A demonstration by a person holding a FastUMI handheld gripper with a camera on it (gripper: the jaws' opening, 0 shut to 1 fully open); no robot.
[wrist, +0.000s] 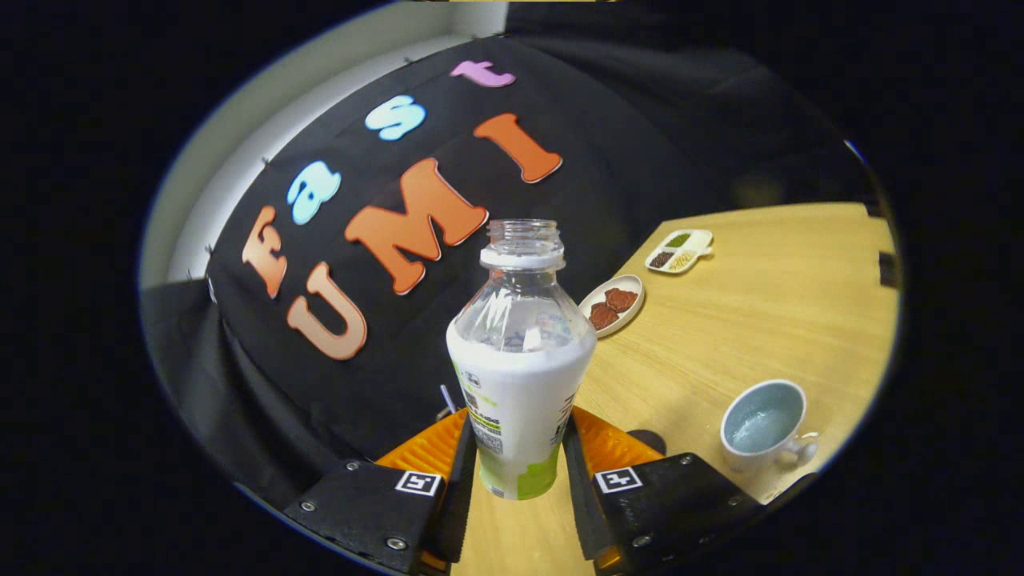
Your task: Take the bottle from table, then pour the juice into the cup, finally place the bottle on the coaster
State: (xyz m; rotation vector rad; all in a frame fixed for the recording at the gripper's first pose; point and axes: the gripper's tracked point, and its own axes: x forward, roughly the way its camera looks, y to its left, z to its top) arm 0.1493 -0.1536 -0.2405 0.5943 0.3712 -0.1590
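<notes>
While clamped on bottle (520, 376), tool (518, 464); cup (762, 424) alongside.

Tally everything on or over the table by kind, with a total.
Bottles: 1, the bottle, uncapped, gripped between the jaws of the gripper
Cups: 1, the cup
Snack dishes: 2, the oval plate and the divided tray
Total: 4

**Open bottle held, cup on desk**

The bottle (520, 360) is clear plastic with a white and green label, its cap off, a white ring under the open neck. It stands upright in the claw (520, 464), both fingers pressed on its lower sides. The pale blue cup (764, 424), white handle, sits upright on the desk (768, 320), beside the fingers.
</notes>
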